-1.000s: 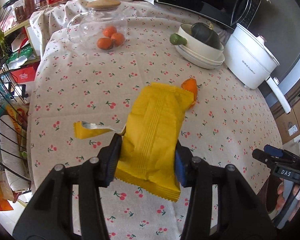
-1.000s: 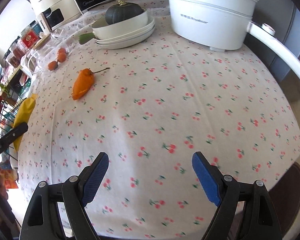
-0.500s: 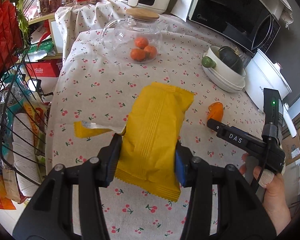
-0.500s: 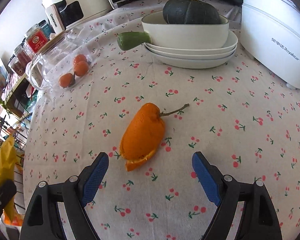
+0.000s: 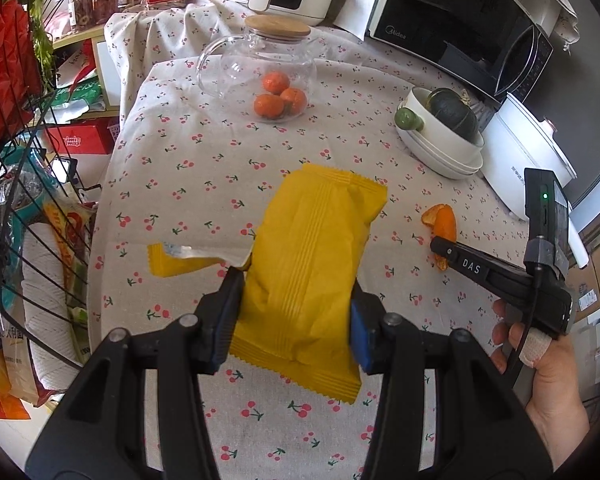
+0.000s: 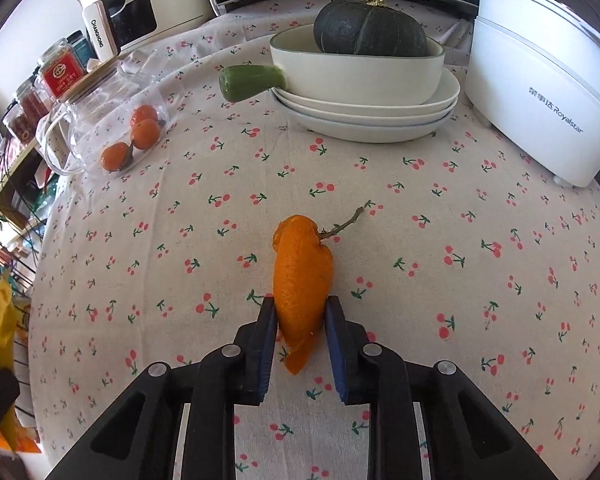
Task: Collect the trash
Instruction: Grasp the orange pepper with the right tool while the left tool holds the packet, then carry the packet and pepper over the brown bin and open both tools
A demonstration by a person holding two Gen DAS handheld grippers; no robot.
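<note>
Two pieces of trash are now in hand. A second ago the right gripper (image 6: pixel 300 336) stood wide open over bare cloth; since then it has travelled to the orange peel (image 6: pixel 302 280) and its fingers have shut on the peel's near end, so the pick-up is made and what remains, I judge, is lifting it and dropping both pieces in a bin. The peel lies on the worktop (image 6: pixel 420 280) near its middle, its long axis running away from the gripper, stem end pointing towards the far edge. The left gripper (image 5: pixel 296 320) keeps its half-open fingers clamped on the yellow wrapper (image 5: pixel 312 264), held above the worktop's left side, its long axis pointing forward.
</note>
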